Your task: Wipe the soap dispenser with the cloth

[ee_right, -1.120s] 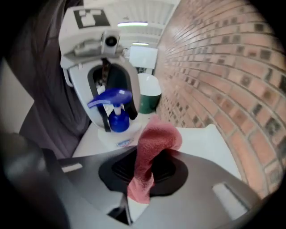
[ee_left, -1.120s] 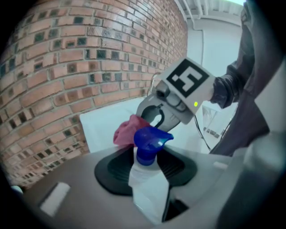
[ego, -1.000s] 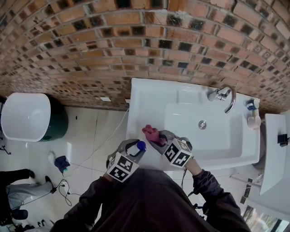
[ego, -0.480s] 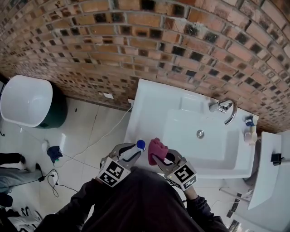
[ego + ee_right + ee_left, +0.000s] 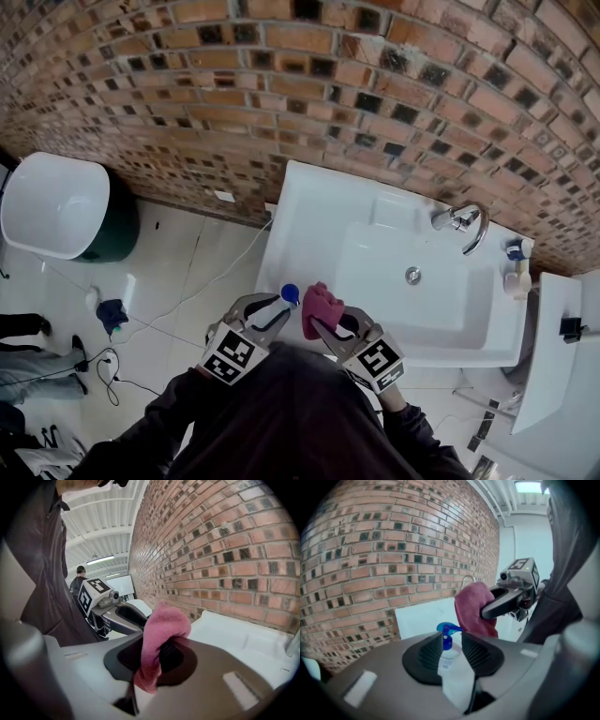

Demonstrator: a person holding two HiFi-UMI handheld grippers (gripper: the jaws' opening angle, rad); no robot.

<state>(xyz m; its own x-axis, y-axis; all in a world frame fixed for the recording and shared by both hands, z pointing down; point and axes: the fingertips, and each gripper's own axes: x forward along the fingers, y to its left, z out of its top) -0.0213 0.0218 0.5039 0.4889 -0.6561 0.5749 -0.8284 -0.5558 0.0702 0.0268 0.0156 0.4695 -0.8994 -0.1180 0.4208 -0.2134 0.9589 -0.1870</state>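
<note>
My left gripper has just been closing and clamps the soap dispenser, its long axis along the jaws and its blue pump poking past the tips. My right gripper pinches the pink cloth. The cloth hangs just beyond and right of the pump (touching or not, I can't tell), and the bottle's base is buried between the jaws.

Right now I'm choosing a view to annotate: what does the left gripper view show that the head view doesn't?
Only the left gripper view: the label on the dispenser, the pads of the left gripper pressing its neck, jaws just closed further. Only the head view: the drain, that gripper's marker cube. Both: blue pump, pink cloth in the right gripper, wall.
</note>
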